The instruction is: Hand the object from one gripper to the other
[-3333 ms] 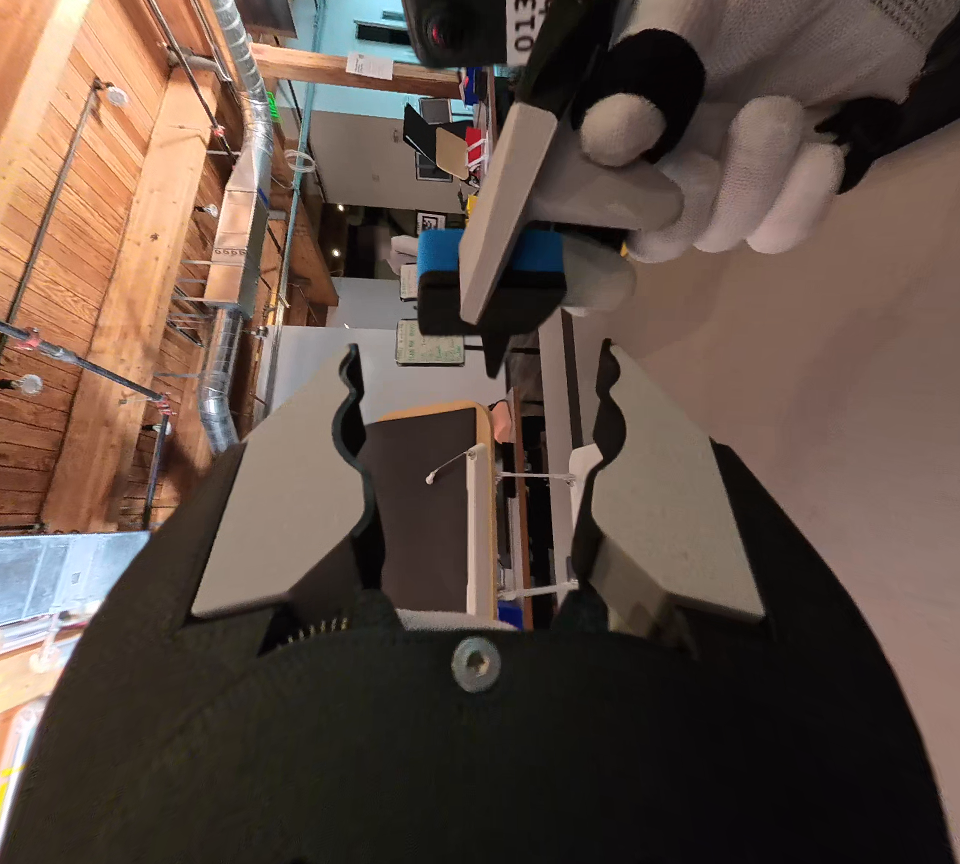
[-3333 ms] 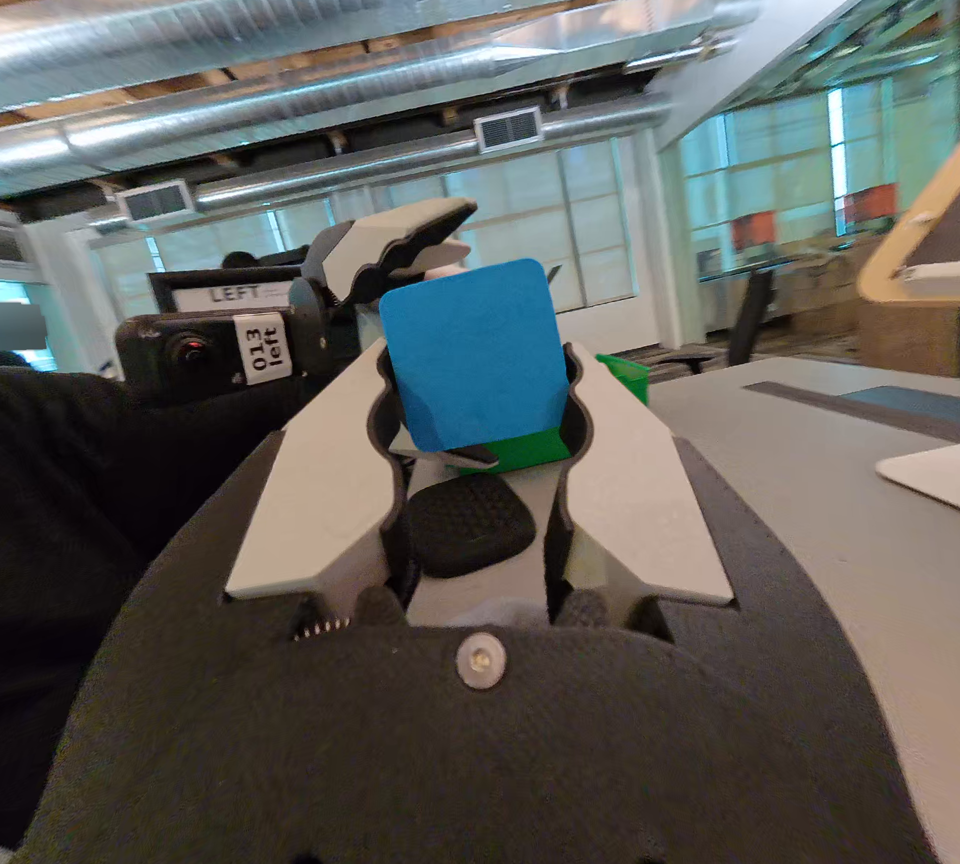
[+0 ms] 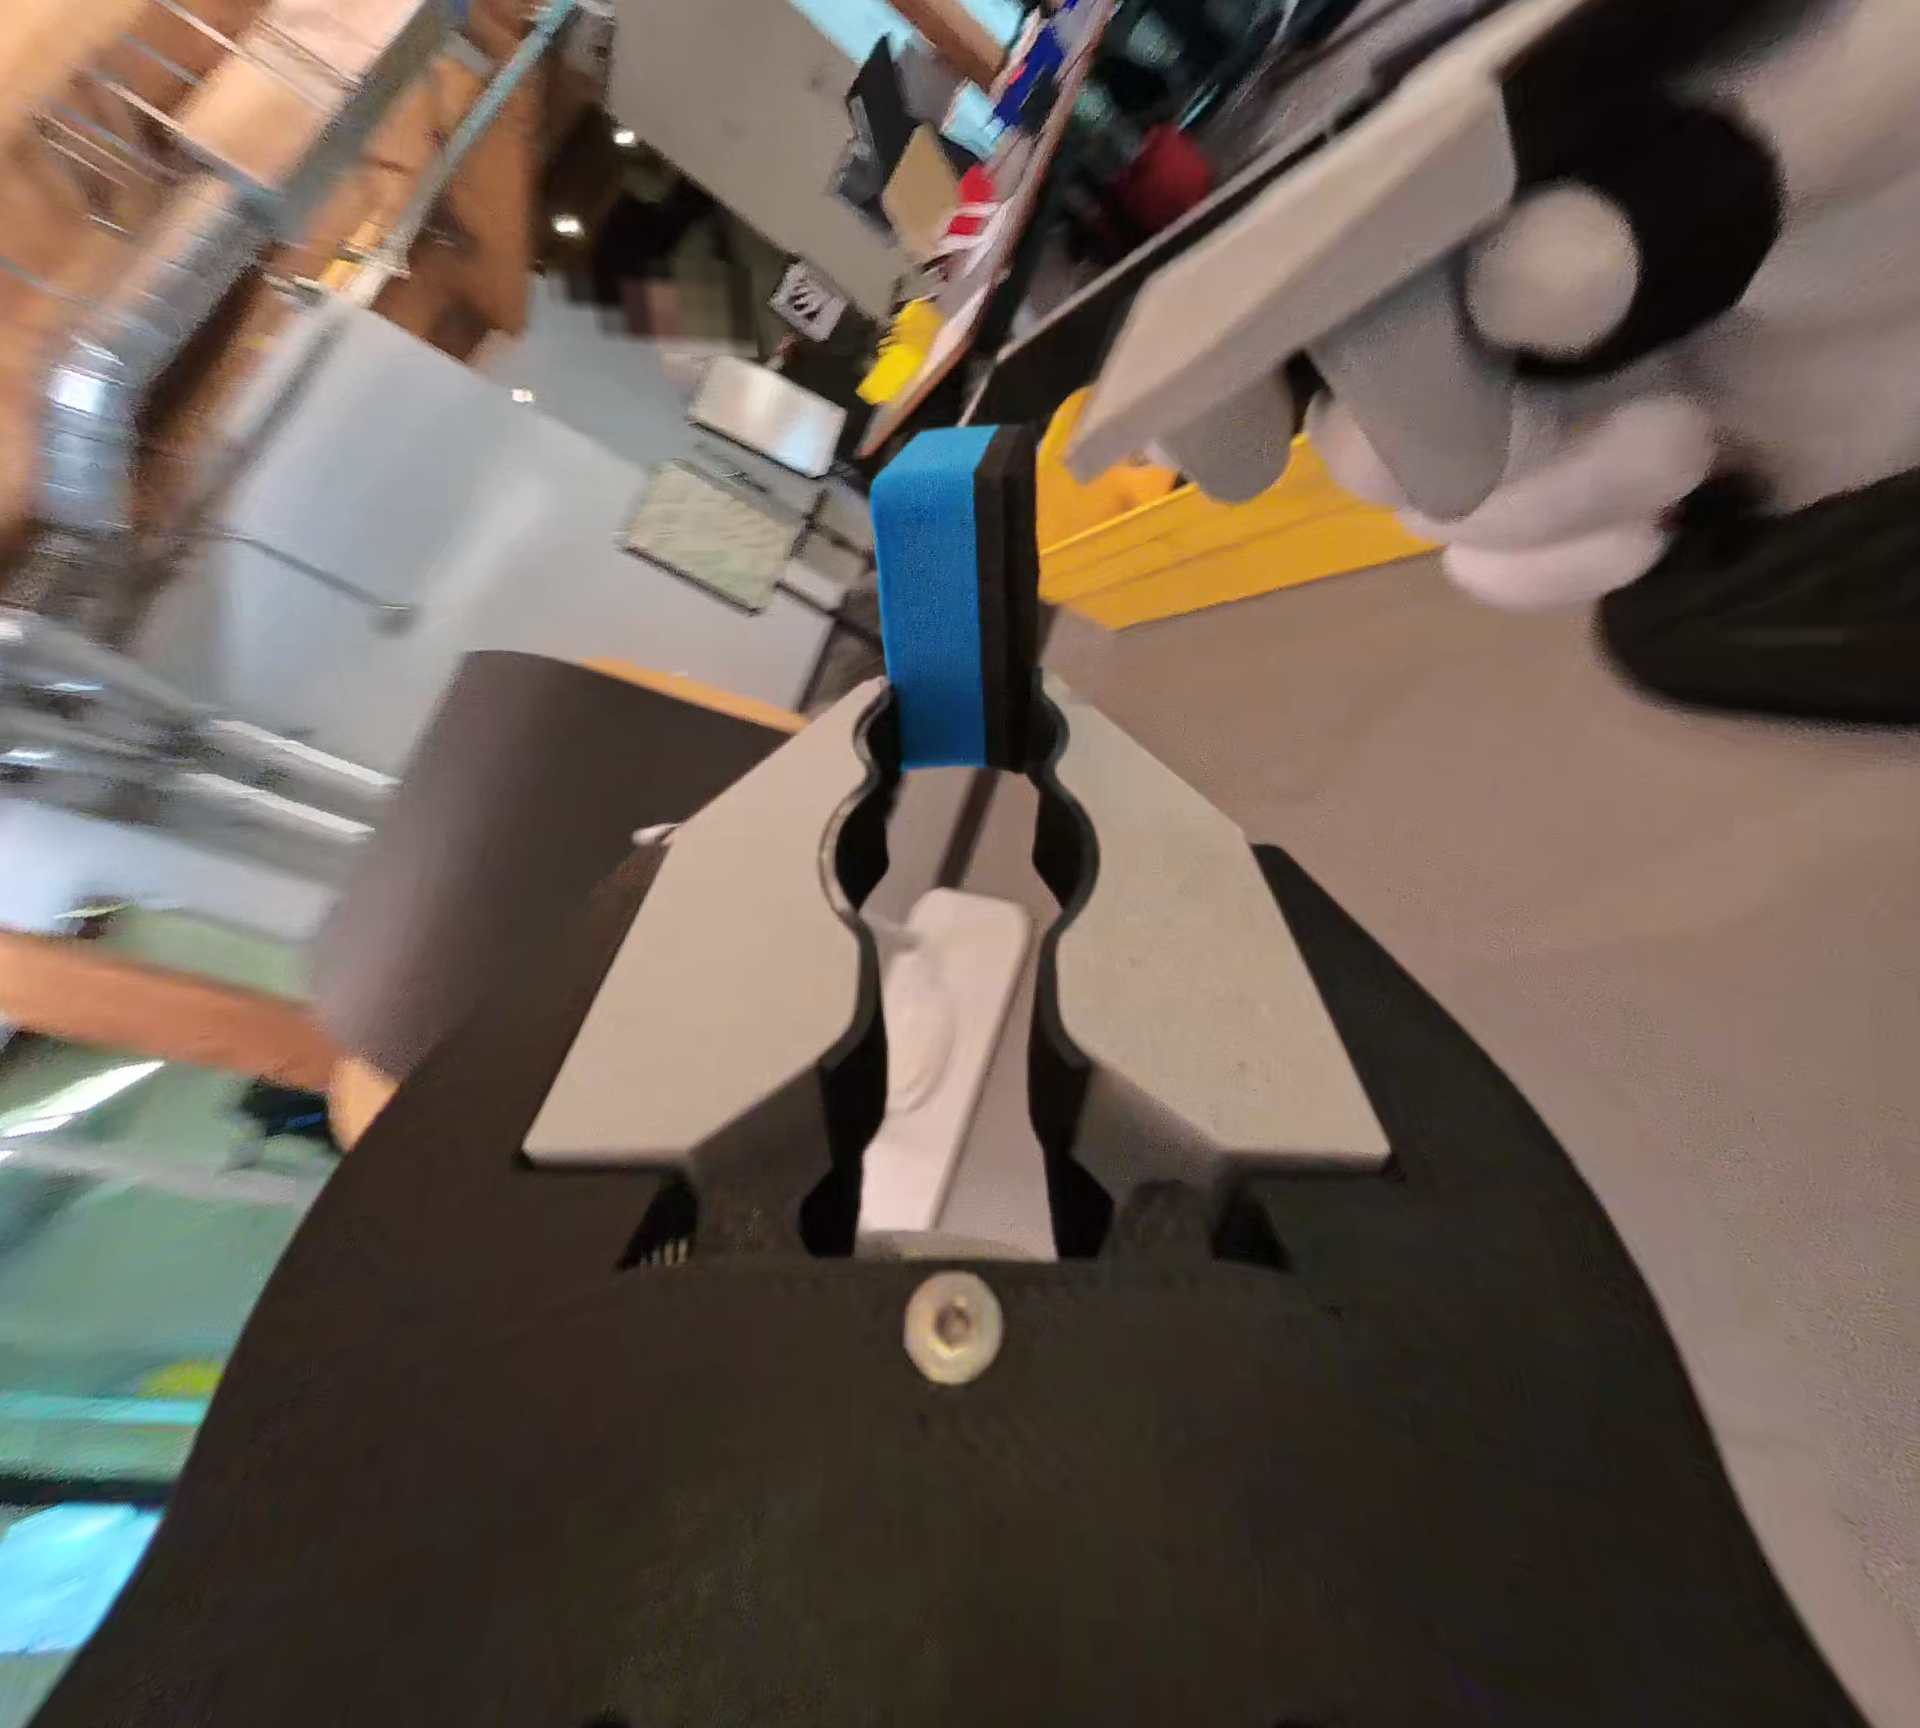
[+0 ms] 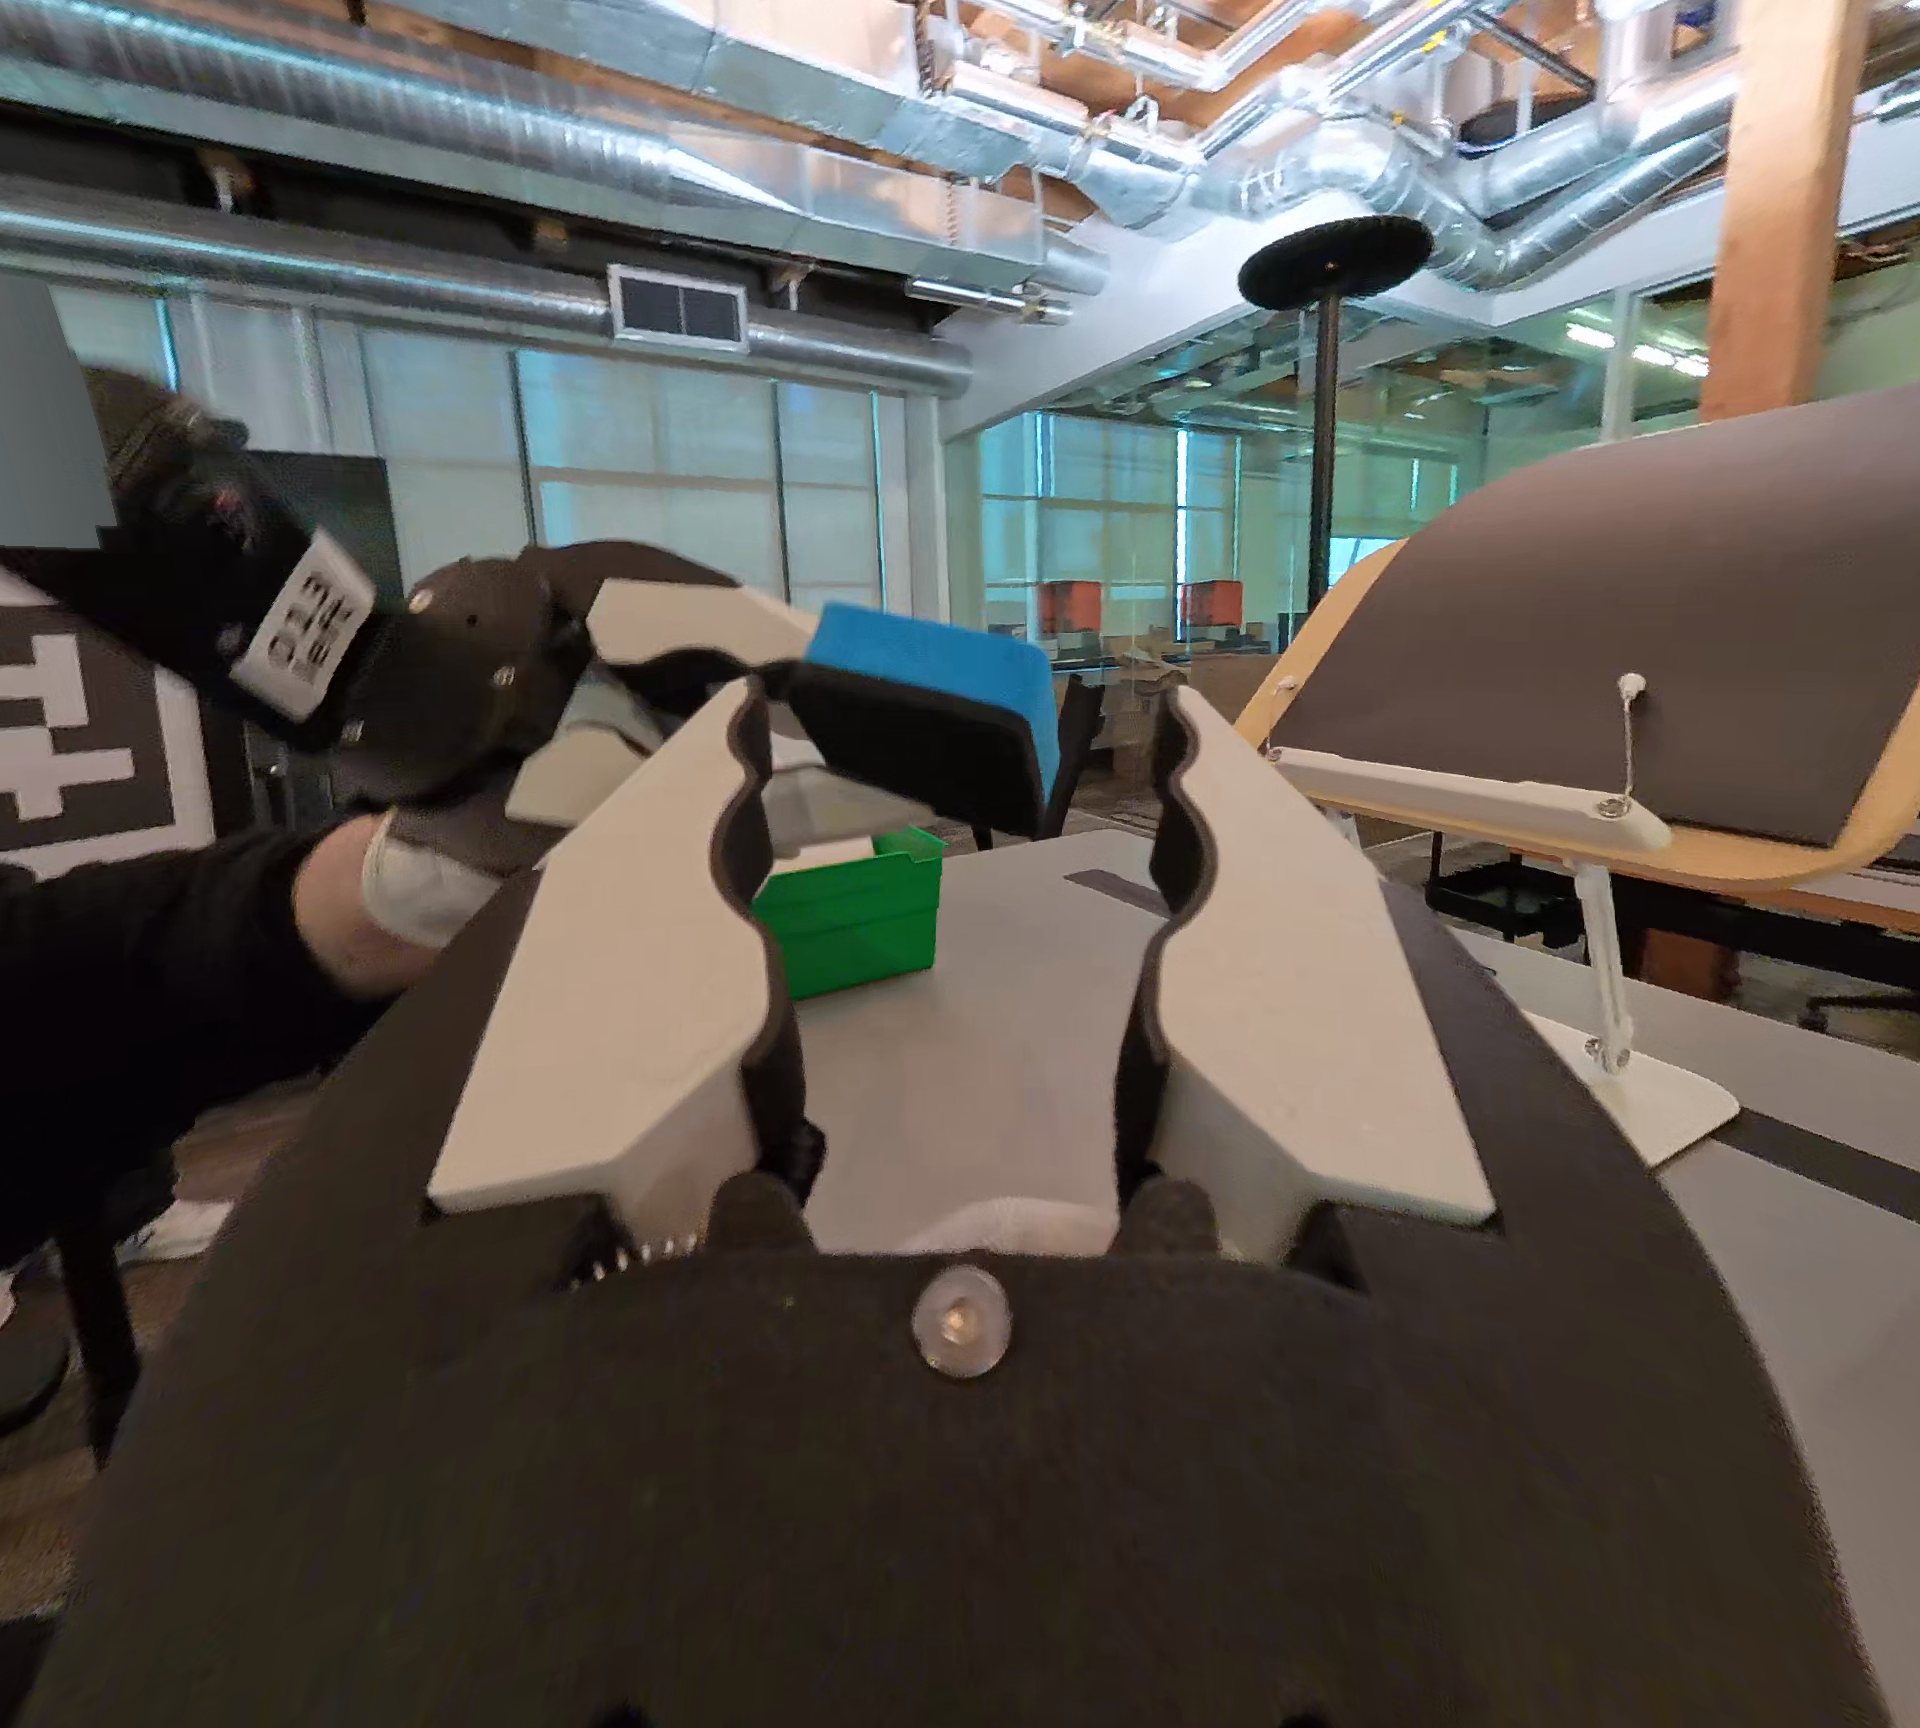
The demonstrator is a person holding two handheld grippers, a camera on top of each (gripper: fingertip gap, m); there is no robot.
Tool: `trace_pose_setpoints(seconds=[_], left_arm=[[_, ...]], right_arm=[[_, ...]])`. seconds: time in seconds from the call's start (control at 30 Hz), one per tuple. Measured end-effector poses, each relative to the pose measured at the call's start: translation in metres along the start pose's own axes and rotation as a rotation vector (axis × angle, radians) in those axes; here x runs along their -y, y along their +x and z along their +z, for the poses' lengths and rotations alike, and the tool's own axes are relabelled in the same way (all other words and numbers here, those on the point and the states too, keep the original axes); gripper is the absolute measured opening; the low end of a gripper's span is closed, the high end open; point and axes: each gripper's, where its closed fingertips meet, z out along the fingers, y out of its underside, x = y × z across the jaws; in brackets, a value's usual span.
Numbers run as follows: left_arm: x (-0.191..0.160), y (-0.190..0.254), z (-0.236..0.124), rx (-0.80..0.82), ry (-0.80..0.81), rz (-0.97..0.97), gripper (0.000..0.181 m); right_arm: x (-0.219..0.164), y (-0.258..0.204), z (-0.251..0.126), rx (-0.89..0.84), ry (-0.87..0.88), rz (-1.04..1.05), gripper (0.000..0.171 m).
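A blue and black foam block (image 3: 951, 598) sticks up from the tips of my left gripper (image 3: 961, 733), which is shut on its lower end. In the right wrist view the same block (image 4: 935, 712) is held out by the left gripper (image 4: 758, 655) from the left, just beyond my right fingertips. My right gripper (image 4: 961, 722) is open and empty, its jaws wide apart. In the left wrist view the right gripper's fingers (image 3: 1247, 348) are at the upper right, held by a white-gloved hand (image 3: 1621, 390), apart from the block.
A green bin (image 4: 852, 915) stands on the grey table (image 4: 987, 1055) below my right gripper. A yellow bin (image 3: 1195, 535) sits behind the block in the left wrist view. A curved dark panel on a white stand (image 4: 1621, 702) is at the right. Both grippers' tips are close together, under 4 cm apart.
The block has passed from my right gripper to my left one. The left gripper has shut on it, the right has opened and drawn back.
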Motion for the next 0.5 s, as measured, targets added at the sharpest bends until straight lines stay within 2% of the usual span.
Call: trace_pose_setpoints(seconds=[0.23, 0.5], left_arm=[[0.003, 0.006, 0.016, 0.171, -0.033, 0.217, 0.02], [0.003, 0.004, 0.017, 0.259, -0.044, 0.301, 0.021]], right_arm=[[-0.013, -0.004, 0.013, -0.043, -0.06, 0.001, 0.079], [-0.018, 0.008, 0.013, -0.104, -0.051, 0.044, 0.06]])
